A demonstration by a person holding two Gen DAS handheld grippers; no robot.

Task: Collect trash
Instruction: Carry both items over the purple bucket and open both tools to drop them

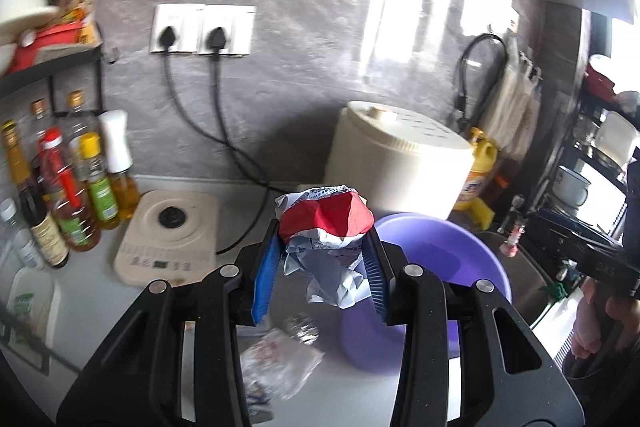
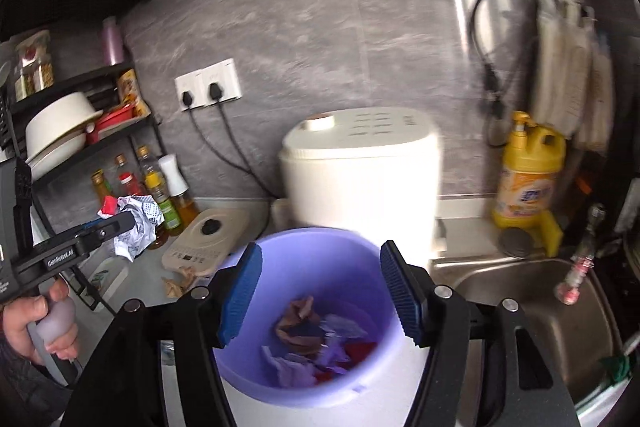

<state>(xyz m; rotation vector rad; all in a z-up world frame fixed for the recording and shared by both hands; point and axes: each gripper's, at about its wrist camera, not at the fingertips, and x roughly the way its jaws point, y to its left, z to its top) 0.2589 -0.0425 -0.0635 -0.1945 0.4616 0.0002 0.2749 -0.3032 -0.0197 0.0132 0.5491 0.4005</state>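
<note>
The purple bucket (image 2: 316, 311) stands on the pale counter, open at the top, with crumpled paper, brown scraps and a red piece lying at its bottom. Behind the bucket a cream cooker (image 2: 360, 167) stands against the grey wall; right of the bucket is the steel sink (image 2: 532, 303), and beyond that a yellow detergent bottle (image 2: 528, 175). Left of the bucket lies a beige hotplate (image 1: 168, 239), and further left a cluster of oil bottles (image 1: 72, 183). On the counter in front of the bucket, left of it in the left wrist view, lies a clear crumpled wrapper (image 1: 280, 363). The crumpled red, white and blue wrapper (image 1: 328, 235) hangs in the air just left of the bucket, pinched between the 2 blue pads of the left gripper (image 1: 324, 267). The right gripper (image 2: 320, 291) hangs above the bucket's mouth, tilted down, jaws wide apart with nothing between them. A hand (image 2: 36, 323) grips the left tool's handle
</note>
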